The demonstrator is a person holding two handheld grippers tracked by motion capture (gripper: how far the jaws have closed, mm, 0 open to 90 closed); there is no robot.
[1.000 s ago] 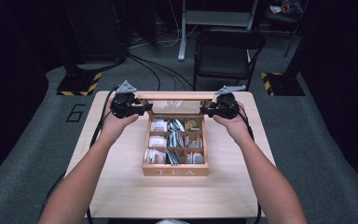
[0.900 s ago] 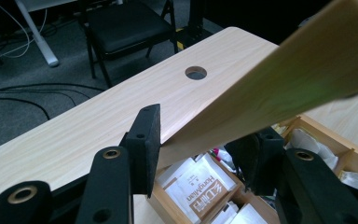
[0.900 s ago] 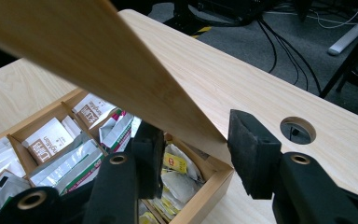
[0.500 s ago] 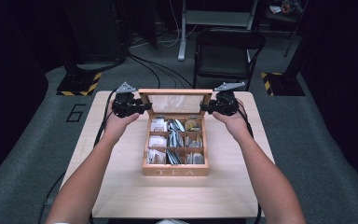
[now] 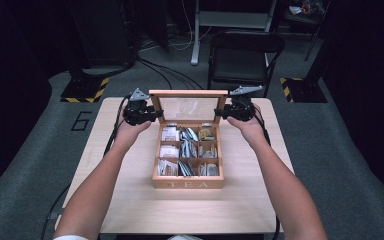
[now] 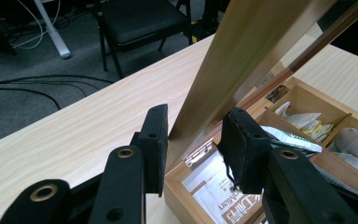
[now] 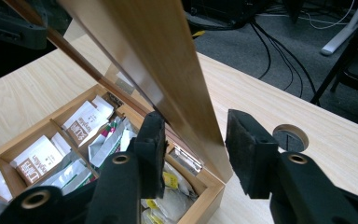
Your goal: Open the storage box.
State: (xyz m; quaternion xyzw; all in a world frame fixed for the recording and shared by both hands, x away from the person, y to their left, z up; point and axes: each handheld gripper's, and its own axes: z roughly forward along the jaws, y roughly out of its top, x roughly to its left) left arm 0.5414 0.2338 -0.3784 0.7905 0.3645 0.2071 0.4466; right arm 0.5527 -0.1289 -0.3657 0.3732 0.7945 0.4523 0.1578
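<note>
Across the pale counter (image 5: 130,200), little changed. At frame centre, wooden tea box (image 5: 188,184) in the same spot, compartments of tea bags (image 5: 187,149) exposed. Above its far edge, glass-paned lid (image 5: 188,93) standing upright on its hinges, showing taller in the high view than a second ago. Probably a lid mid-swing, taken by both side rails; hard to tell which way it swings.

Left hand-held gripper (image 6: 196,122), left of the lid: jaws just closing, now narrowed onto the lid's side rail, both pads looking pressed against the wood. Right hand-held gripper (image 7: 193,122), at the lid's right: about half open, straddling the opposite rail, inner pad against the wood, outer pad clear of it, so no firm hold there yet.
</note>
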